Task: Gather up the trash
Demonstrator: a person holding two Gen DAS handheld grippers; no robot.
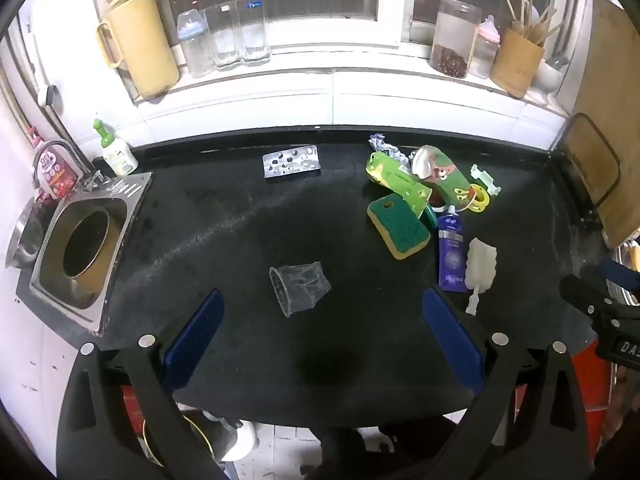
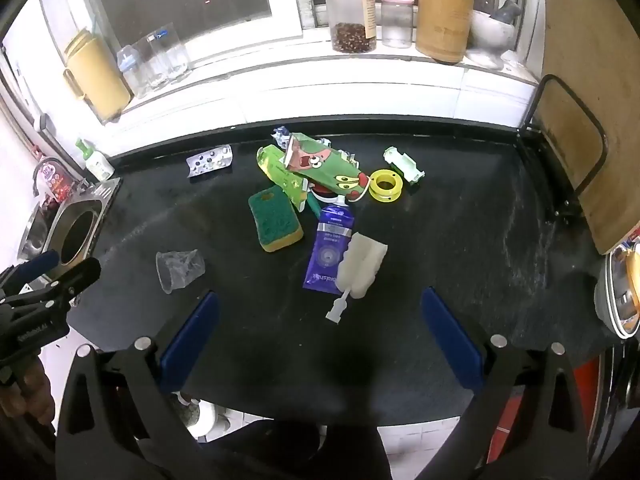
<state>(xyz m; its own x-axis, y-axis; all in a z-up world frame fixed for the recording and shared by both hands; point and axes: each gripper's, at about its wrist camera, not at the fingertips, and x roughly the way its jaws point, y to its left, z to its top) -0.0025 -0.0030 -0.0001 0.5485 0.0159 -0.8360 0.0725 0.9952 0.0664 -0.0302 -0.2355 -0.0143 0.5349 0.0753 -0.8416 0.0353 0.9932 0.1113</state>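
A crushed clear plastic cup [image 1: 298, 290] [image 2: 178, 268] lies on the black counter [image 1: 240, 220], just ahead of my left gripper [image 1: 322, 300], which stands open and empty. A heap of green wrappers [image 1: 424, 176] [image 2: 316, 164], a green-and-yellow sponge [image 1: 398, 226] [image 2: 274, 218], a purple tube [image 1: 452, 252] [image 2: 330, 252] and a white foam brush [image 1: 482, 264] [image 2: 362, 266] lie to the right. A silver blister pack [image 1: 291, 161] [image 2: 210, 160] rests near the back edge. My right gripper [image 2: 320, 302] is open, empty, just short of the brush handle.
A round bin opening [image 1: 86, 246] [image 2: 78, 242] is set into a steel frame at the counter's left. A yellow reel [image 2: 384, 186] and white clip [image 2: 404, 164] lie by the wrappers. Jars, bottles and a yellow jug [image 1: 140, 44] line the windowsill. A cutting board [image 2: 580, 120] leans right.
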